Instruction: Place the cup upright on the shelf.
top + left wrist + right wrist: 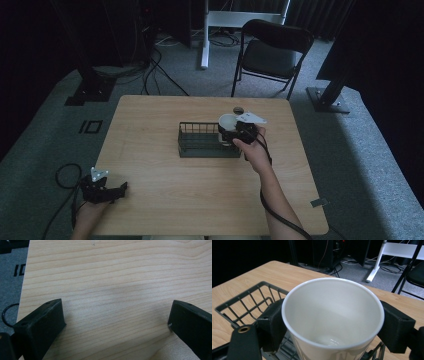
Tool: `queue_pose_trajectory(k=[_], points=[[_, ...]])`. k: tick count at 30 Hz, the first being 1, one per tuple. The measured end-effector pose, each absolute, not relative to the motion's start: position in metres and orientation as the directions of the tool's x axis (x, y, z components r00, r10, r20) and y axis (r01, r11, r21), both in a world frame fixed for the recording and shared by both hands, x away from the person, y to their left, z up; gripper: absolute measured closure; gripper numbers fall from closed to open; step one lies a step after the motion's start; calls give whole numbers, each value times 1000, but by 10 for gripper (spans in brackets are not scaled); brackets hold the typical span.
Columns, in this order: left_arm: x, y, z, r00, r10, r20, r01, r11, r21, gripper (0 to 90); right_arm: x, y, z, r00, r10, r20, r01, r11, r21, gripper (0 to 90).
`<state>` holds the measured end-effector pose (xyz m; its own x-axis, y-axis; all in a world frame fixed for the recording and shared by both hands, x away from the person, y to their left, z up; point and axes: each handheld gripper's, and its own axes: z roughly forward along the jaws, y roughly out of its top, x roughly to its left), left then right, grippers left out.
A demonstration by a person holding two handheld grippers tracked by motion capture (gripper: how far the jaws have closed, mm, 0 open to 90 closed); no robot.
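While the right gripper (pixel 332 322) clamps its blocky black jaws against both sides of a smooth white cup (pixel 333 315) (round-mouthed, glossy and empty), the cup stands upright over the right end of a dark wire basket (pixel 202 141) that sits near the middle of the desk (pixel 165 190), slightly toward its far edge. The basket is a rectangular grid of thin metal bars, and the desk is pale wood with a long flowing grain. The left gripper (pixel 117 322) rests by the desk's near left corner, its matte, wedge-shaped jaws spread wide with nothing but bare wood between them.
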<state>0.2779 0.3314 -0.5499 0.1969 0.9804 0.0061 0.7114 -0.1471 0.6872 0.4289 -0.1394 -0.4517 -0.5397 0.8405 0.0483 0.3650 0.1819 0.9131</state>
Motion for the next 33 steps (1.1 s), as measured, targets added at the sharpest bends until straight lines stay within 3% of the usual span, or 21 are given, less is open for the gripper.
queue_pose_trajectory(k=[16,20,33], points=[[278,331,-550,197,980,7,712,-148,687,8,430,-141,-463,-545,837,40,359,190,914,189],[278,331,-550,197,980,7,712,-148,687,8,427,-142,-461,-550,834,46,360,186,914,139],[278,331,-550,197,980,7,712,-148,687,8,413,-151,-455,-568,822,31,355,211,911,128]])
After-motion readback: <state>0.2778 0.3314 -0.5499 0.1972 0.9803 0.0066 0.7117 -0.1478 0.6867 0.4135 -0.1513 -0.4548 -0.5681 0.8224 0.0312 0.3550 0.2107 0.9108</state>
